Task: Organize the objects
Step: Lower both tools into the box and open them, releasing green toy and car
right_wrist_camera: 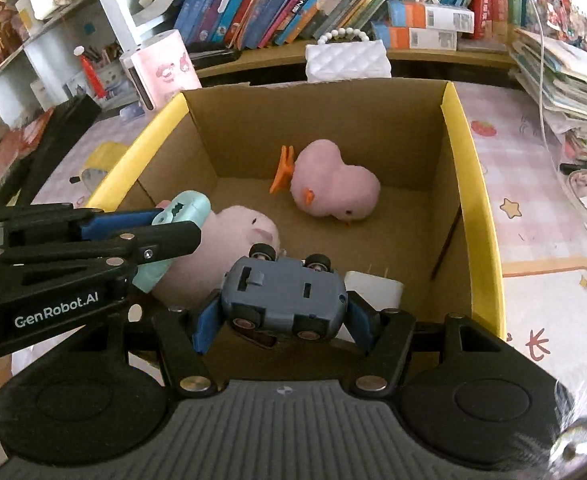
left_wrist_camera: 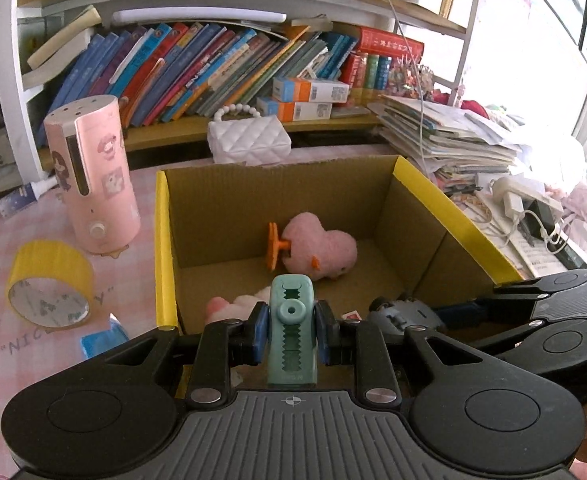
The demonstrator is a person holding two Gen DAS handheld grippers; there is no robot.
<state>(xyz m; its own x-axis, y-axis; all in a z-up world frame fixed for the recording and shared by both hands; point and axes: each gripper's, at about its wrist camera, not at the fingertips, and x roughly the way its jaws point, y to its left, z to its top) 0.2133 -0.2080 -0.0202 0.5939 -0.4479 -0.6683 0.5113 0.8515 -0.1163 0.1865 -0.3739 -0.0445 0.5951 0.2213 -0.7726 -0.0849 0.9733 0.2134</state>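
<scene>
Left gripper (left_wrist_camera: pixel 292 338) clamped on mint stapler (left_wrist_camera: pixel 292 332), held upright over near edge of cardboard box (left_wrist_camera: pixel 417 178). Right gripper (right_wrist_camera: pixel 280 314) clamped across sides of blue-grey toy car (right_wrist_camera: pixel 283 294), wheels up, above box floor. Both look light, rigid, smooth plastic; flat flanks grip best. Plush toys inside will cushion a drop

Home study: crammed bookshelf (left_wrist_camera: pixel 213 72), toys
</scene>
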